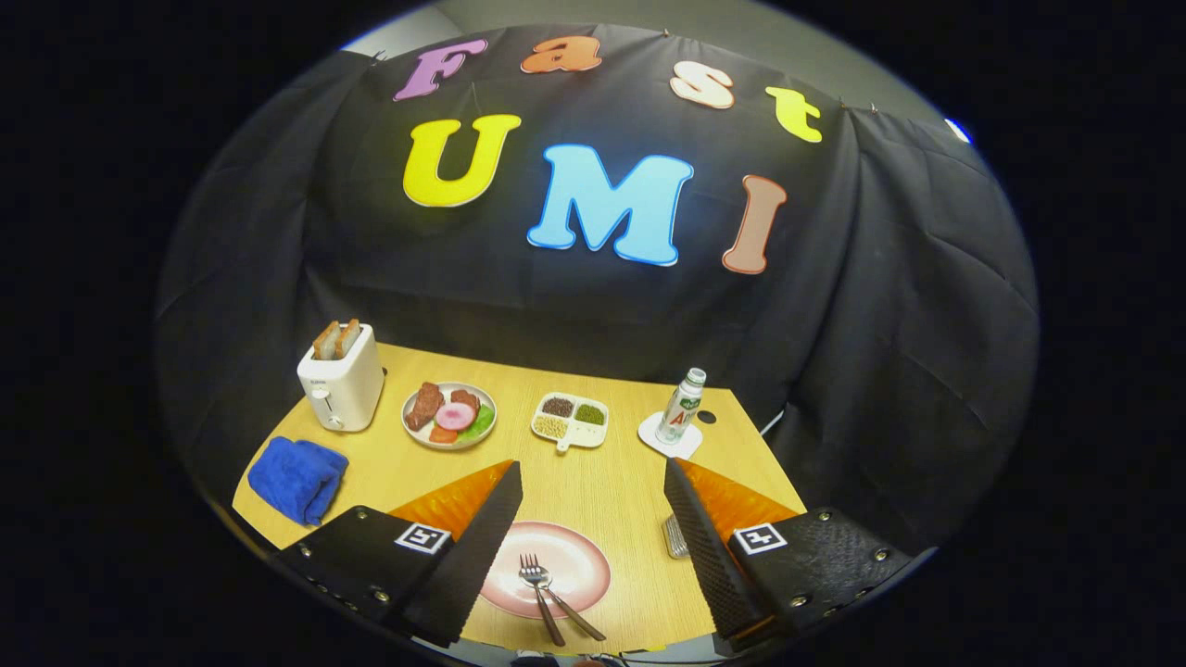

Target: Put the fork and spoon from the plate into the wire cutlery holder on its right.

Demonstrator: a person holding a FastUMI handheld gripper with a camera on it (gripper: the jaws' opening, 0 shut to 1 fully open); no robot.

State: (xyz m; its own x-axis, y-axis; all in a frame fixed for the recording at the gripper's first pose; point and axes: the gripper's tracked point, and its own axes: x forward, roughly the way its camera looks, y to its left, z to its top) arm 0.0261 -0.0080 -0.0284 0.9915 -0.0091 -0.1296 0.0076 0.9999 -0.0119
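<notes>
A pink plate lies on the wooden table, below and between my two fingers. On it rest a fork and a spoon, their handles crossing and running off the plate's near rim. Just right of the plate, a bit of the wire cutlery holder peeks out from behind my right finger. My gripper hangs above the plate, open wide, with nothing between its fingers.
Farther back on the table stand a white toaster with toast, a plate of food, a divided dish of beans and a bottle on a white coaster. A blue cloth lies left of my left finger.
</notes>
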